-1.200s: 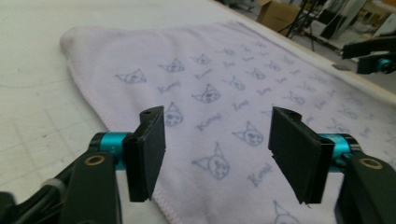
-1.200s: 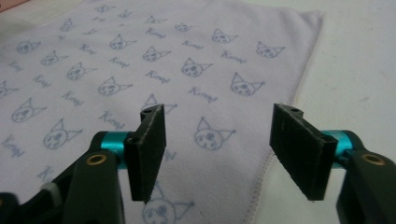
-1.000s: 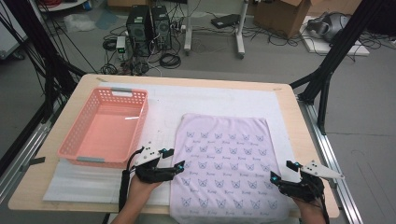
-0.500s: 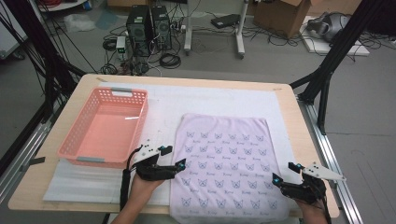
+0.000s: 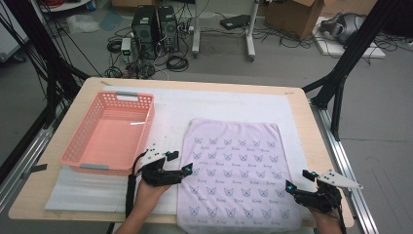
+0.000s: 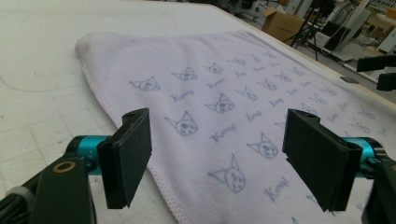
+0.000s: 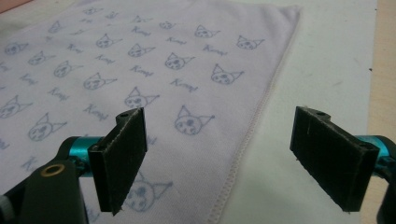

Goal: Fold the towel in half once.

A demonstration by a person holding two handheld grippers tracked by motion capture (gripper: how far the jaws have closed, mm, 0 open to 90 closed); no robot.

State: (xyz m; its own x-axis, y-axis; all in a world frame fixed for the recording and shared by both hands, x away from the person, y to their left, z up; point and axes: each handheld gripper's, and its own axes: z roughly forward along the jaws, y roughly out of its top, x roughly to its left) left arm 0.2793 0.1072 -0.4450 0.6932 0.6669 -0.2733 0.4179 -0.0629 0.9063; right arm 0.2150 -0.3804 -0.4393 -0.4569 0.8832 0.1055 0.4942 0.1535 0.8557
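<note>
A pale lilac towel point(image 5: 233, 170) printed with small cat faces lies spread flat on the white padded mat point(image 5: 214, 105) that covers the wooden tabletop point(image 5: 311, 134), toward the person's side and right of centre. The left gripper point(image 5: 187, 169) sits at the towel's left edge, about halfway along it, held by the person's left hand point(image 5: 146, 190). In the left gripper view its jaws stand wide apart, straddling the hem point(image 6: 126, 128), with nothing between them. The right gripper point(image 5: 290, 187) is at the towel's right edge near the front corner, held by the right hand point(image 5: 325, 217); in the right gripper view its jaws are also spread wide, one over the printed cloth and one over the bare mat, the stitched edge point(image 7: 247, 135) running between them, and they hold nothing.

A pink plastic basket point(image 5: 78, 146) stands on the mat to the left of the towel, just beside the left gripper and apart from the cloth. Beyond the tabletop, the floor point(image 5: 272, 63) carries computer towers point(image 5: 155, 24), tangled cables point(image 5: 178, 61) and a cardboard box point(image 5: 292, 12). Nothing lies on the towel between the two grippers.
</note>
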